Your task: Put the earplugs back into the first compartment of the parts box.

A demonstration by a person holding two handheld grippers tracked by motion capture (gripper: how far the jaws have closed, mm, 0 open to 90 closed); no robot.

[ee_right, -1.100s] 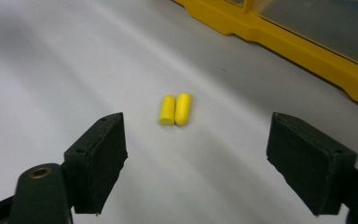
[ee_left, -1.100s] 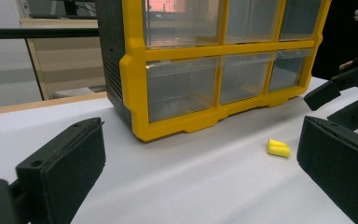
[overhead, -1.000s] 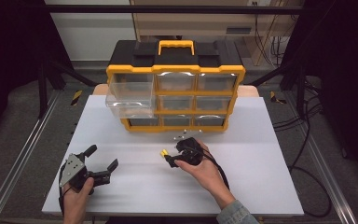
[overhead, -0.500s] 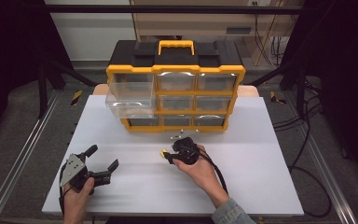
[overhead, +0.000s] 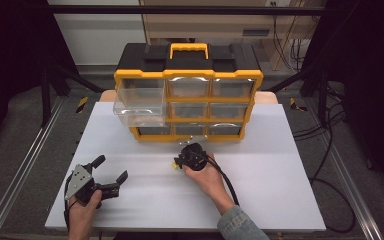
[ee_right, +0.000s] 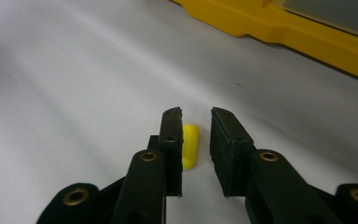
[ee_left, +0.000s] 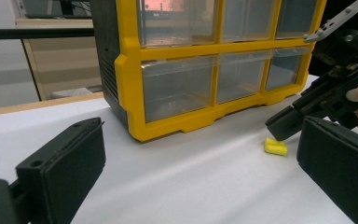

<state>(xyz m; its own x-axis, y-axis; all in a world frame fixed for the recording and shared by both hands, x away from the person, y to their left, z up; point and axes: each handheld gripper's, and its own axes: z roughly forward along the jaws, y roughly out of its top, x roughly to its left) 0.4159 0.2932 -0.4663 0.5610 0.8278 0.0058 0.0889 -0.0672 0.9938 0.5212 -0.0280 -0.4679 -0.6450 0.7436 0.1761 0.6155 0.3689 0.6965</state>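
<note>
Yellow plug (ee_right: 190,144) between right tongs (ee_right: 196,116), touching 1 jaw

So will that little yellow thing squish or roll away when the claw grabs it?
The yellow piece looks like a small foam plug with rounded ends, so it will probably squash a bit. It looks very light. Lying on the smooth white table, it might roll if bumped. The right claw has been closing around it, a gap still showing.

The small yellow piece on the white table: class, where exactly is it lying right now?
The small yellow piece lies on the white table between the right gripper jaws, in front of the yellow drawer cabinet.
</note>
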